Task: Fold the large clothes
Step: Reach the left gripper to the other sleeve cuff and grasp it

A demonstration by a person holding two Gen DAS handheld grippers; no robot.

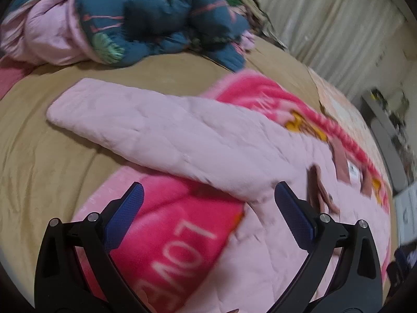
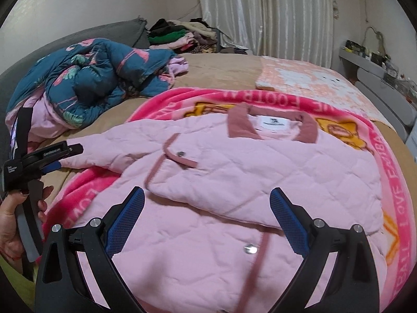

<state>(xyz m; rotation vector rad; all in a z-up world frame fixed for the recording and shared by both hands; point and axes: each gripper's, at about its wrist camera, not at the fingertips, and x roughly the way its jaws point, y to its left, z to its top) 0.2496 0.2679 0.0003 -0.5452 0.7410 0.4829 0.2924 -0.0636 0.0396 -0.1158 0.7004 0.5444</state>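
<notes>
Pink quilted jacket (image 2: 247,182) is spread front-up on a bright pink fleece blanket (image 2: 391,177), which is laid over a tan bed cover (image 2: 221,70). One front panel is seen folded across the chest, its darker pink trim and a metal snap (image 2: 180,153) showing. The collar (image 2: 307,130) lies toward the far side of the bed, with a white label between its two ends. One sleeve (image 1: 125,120) is stretched out flat to the side — its cuff rests on the tan cover beyond the blanket's edge.

The left gripper (image 1: 208,206) is held over the blanket and the base of the sleeve; its blue-padded jaws are spread wide and nothing is gripped. The right gripper (image 2: 207,208) is poised above the jacket's lower front, likewise wide apart and empty. In the right wrist view the left gripper is seen from the side, grasped by a hand (image 2: 15,221).

A blue floral quilt (image 2: 86,78) is heaped at the far side of the bed, and a pile of folded clothes (image 2: 182,36) sits near the pale curtains (image 2: 273,13).
</notes>
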